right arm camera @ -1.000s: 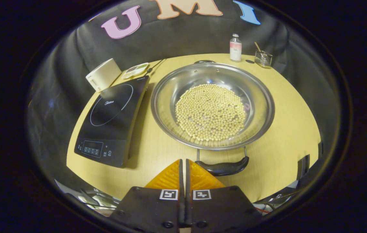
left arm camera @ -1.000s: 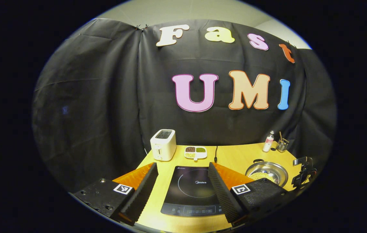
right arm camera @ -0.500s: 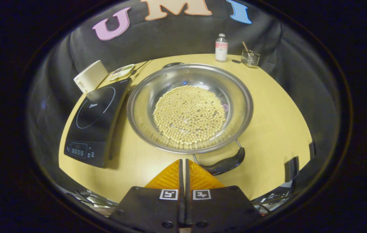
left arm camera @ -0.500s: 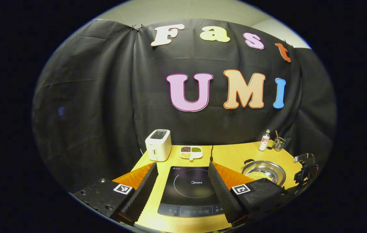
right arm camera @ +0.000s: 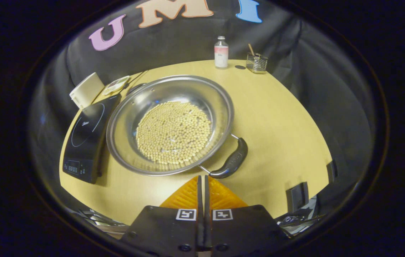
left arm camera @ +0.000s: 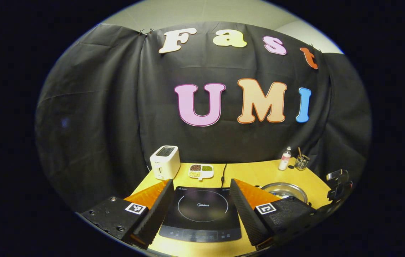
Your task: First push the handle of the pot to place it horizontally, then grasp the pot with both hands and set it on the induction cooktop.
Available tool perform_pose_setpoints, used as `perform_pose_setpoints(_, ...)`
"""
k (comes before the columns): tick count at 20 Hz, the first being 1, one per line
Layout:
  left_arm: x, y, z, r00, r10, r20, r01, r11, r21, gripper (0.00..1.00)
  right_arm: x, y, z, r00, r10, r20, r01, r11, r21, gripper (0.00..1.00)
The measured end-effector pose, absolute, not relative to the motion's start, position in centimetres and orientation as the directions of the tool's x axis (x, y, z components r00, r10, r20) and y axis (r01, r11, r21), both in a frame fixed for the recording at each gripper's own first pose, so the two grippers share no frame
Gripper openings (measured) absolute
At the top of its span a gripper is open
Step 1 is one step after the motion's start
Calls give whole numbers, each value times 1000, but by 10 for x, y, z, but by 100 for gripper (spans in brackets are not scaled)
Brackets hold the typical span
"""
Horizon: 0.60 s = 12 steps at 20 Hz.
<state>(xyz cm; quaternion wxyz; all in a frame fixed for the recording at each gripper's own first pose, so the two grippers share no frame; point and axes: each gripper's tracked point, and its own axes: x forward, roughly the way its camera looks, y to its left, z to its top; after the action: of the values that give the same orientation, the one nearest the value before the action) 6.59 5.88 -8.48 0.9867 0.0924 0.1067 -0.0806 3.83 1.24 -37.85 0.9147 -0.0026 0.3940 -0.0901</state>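
Since one second ago the pot [right arm camera: 169,125] has turned, its near handle [right arm camera: 231,160] swinging right of the right gripper [right arm camera: 203,182], whose fingers are together. Pushing seems underway. The left gripper [left arm camera: 200,200], fingers apart, frames the induction cooktop [left arm camera: 201,214].

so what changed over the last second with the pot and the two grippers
The right gripper, shut with its fingers together, has pushed the pot round: its near handle swung from the front toward the right. Nothing was grasped or released. The left gripper stays open above the cooktop, and the beans remain in the pot.
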Motion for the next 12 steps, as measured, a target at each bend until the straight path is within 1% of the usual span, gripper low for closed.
perform_pose_setpoints(2,64,47,-85,966,-130,-222,166,974,154,92,48,-1,-375,673,-157,-723,153,986,-72,2)
perform_pose_setpoints(3,64,42,-86,967,-125,-224,160,976,147,96,53,-7,-373,674,-152,-723,146,987,-71,3)
perform_pose_setpoints(5,62,33,-91,967,-105,-231,138,981,133,96,62,-16,-371,676,-138,-724,128,989,-68,3)
perform_pose_setpoints(6,61,30,-92,968,-94,-233,127,984,128,92,67,-20,-369,676,-130,-725,117,991,-69,0)
perform_pose_setpoints(7,61,27,-94,968,-81,-237,113,986,125,96,71,-24,-368,675,-125,-727,111,992,-68,2)
perform_pose_setpoints(8,60,25,-97,968,-65,-244,97,988,124,93,76,-28,-367,675,-119,-728,104,992,-65,3)
perform_pose_setpoints(9,58,24,-99,968,-50,-247,82,989,121,92,80,-31,-366,674,-111,-730,96,993,-62,2)
perform_pose_setpoints(10,57,23,-99,968,-39,-247,70,991,117,96,84,-33,-364,675,-104,-731,87,994,-62,2)
perform_pose_setpoints(12,56,21,-101,969,-17,-248,46,993,109,96,93,-39,-362,677,-95,-730,70,995,-65,3)
